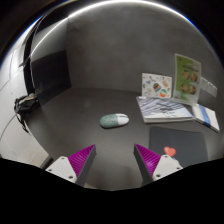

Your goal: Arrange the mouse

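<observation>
Grey desktop (80, 105) stretches out ahead of my claw (115, 158), and on it, well beyond my fingertips and a little left of the line between them, lies the mouse (114, 121). My two fingers are spread apart with nothing between them; the magenta pads (82, 158) face each other across bare table.

I judge this to be the approach: I have not reached the mouse, and nothing about it looks handled yet. The next move calls for carrying the claw forward and down toward it, keeping the fingers wide enough to pass either side of its body, and turning so the pads meet its long flanks rather than its ends. It lies crosswise to my line of travel, so I would either rotate my wrist or come at it from a different side.

As for the mouse itself, it is a pale, greyish-green oval, low and rounded, with a smooth shell. I cannot make out a cable or its buttons. A curved shell like that may slip under the pads if I close too high on it.

Off to the right, apart from the mouse, sits a stack of papers and booklets (165, 108), with a printed card (187, 76) standing behind them. A monitor (48, 72) stands at the left.
</observation>
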`<state>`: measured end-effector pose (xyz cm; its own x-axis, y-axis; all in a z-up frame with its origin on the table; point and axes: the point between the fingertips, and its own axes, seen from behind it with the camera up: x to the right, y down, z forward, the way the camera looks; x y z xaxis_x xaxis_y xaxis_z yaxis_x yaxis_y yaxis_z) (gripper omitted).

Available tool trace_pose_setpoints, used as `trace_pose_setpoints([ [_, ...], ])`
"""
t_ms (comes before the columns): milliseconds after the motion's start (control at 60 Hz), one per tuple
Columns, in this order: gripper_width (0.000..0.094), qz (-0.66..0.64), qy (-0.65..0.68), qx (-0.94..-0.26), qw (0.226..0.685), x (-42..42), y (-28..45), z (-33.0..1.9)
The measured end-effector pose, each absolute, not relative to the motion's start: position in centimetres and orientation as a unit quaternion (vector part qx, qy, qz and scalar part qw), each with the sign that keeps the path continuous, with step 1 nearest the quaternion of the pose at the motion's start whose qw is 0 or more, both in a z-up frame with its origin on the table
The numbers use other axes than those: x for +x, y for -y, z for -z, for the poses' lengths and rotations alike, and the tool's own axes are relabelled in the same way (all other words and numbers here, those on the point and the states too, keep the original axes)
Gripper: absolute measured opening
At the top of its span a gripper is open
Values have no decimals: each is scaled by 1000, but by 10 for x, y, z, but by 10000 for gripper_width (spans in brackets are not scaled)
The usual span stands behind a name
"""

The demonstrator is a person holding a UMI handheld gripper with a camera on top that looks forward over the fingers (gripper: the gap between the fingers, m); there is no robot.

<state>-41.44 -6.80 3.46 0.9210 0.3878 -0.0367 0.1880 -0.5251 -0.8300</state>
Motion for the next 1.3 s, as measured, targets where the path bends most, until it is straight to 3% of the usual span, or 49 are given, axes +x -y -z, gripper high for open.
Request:
trace_pose_setpoints([
  [350, 809, -132, 141, -888, 417, -489, -21, 11],
  [567, 791, -78, 87, -902, 415, -498, -69, 12],
  [900, 841, -8, 26, -903, 428, -516, -129, 16],
  [1000, 548, -9, 30, -897, 440, -523, -134, 16],
  [1100, 520, -4, 20, -899, 438, -522, -133, 15],
  [1200, 431, -10, 27, -899, 437, -526, -130, 12],
  [1300, 431, -18, 68, -877, 475, -538, -123, -36],
])
